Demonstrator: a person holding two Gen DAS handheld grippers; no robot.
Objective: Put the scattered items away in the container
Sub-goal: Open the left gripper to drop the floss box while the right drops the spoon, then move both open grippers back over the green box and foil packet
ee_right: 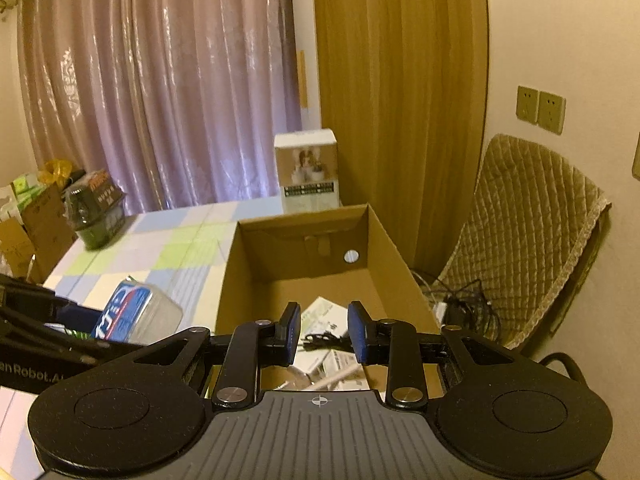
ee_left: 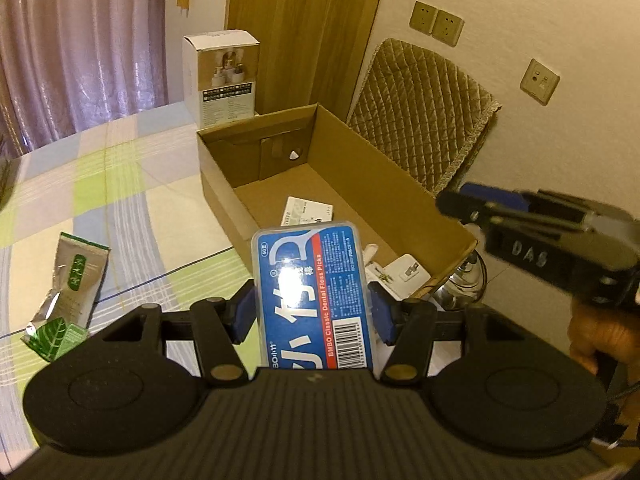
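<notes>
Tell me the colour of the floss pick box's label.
Blue with a red stripe, on the floss pick box; clearest in the left wrist view.

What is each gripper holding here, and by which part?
The left gripper holds the blue floss pick box by its two long side edges, near its lower half. The right gripper holds nothing.

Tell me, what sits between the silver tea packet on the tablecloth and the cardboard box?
Nothing: in the left wrist view only bare checked tablecloth lies between the silver tea packet and the cardboard box.
</notes>
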